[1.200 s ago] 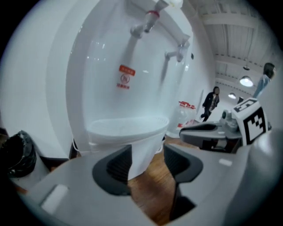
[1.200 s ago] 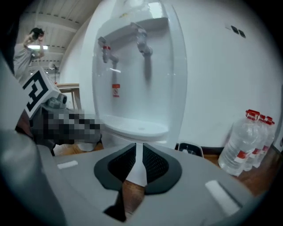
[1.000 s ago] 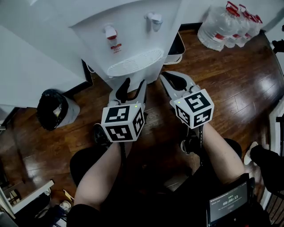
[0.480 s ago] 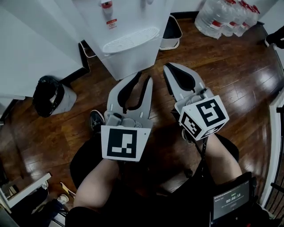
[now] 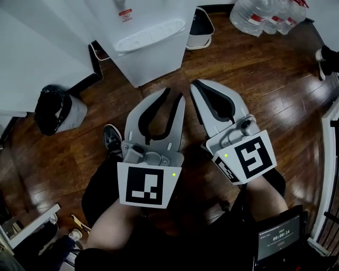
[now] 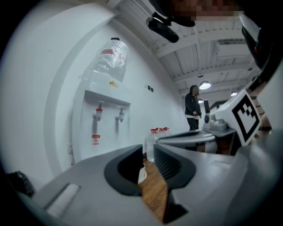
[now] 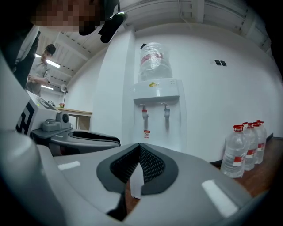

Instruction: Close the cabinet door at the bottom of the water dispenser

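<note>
The white water dispenser [image 5: 153, 58] stands at the top of the head view, its lower front a flat white face with no door standing out. Both gripper views show it from a distance, upright with a bottle on top [image 6: 106, 128] [image 7: 157, 119]; the jaws hide its bottom part there. My left gripper [image 5: 174, 95] [image 6: 149, 152] hangs shut over the wood floor, well short of the dispenser and holding nothing. Beside it my right gripper [image 5: 195, 86] [image 7: 139, 148] is shut too, pads touching, empty.
A bin lined with a black bag [image 5: 55, 108] stands at the left by a white wall. A small white bin [image 5: 200, 29] sits right of the dispenser, several water bottles [image 5: 265, 13] beyond it. A person [image 6: 193, 108] stands far back.
Both grippers drew back from the dispenser and rose toward the head camera. The left jaws went from open to shut and that gripper rolled. The dispenser now lies farther up the view.
</note>
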Available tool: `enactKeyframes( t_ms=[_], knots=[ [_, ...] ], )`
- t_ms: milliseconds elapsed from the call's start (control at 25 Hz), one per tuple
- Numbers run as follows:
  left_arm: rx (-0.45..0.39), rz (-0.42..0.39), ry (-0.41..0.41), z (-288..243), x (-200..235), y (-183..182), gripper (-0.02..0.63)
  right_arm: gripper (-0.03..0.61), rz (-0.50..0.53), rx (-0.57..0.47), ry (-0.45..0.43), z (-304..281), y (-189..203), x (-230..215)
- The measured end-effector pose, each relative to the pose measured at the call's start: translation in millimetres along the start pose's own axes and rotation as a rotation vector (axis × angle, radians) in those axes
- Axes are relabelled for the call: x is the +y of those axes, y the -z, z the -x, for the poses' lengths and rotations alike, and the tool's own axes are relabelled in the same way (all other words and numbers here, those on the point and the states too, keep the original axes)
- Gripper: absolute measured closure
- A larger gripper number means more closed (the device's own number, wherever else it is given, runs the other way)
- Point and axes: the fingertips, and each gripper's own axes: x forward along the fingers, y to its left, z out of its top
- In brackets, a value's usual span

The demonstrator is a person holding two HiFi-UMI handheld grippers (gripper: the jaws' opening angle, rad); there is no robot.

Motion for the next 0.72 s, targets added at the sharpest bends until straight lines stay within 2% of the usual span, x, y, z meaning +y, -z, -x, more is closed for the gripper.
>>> enactKeyframes(
  t_ms=[720],
  knots=[
    [0.027,-0.013,0.014,-4.8,-4.6,7.8,0.514,0.574,-0.004,0.0,-0.001,3.2,2.4,-2.4]
  ],
)
